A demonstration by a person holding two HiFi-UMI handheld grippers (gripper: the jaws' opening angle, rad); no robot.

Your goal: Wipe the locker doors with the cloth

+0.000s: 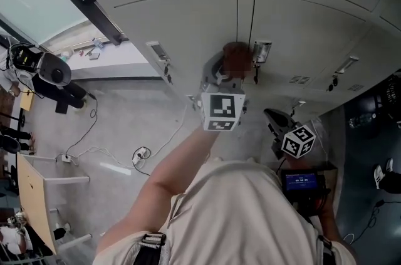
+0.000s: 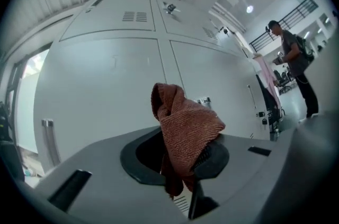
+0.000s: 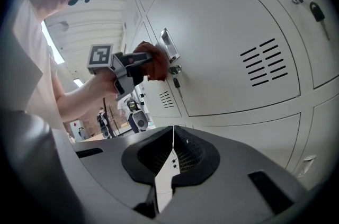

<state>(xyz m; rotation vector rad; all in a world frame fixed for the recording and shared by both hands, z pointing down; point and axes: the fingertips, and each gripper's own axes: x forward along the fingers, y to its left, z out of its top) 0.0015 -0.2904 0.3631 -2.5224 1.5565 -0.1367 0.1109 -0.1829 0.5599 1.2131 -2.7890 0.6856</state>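
The left gripper (image 1: 229, 69) pinches the rust-red cloth (image 1: 237, 57) and holds it against the locker door (image 1: 188, 25), touching the left side of the door handle (image 1: 261, 52). The right gripper (image 3: 172, 153) hangs lower than that handle, clear of the door, with its jaws pressed together on nothing.

The bunched cloth (image 2: 186, 130) drapes over the left tongs (image 2: 183, 167), hiding their tips from view.
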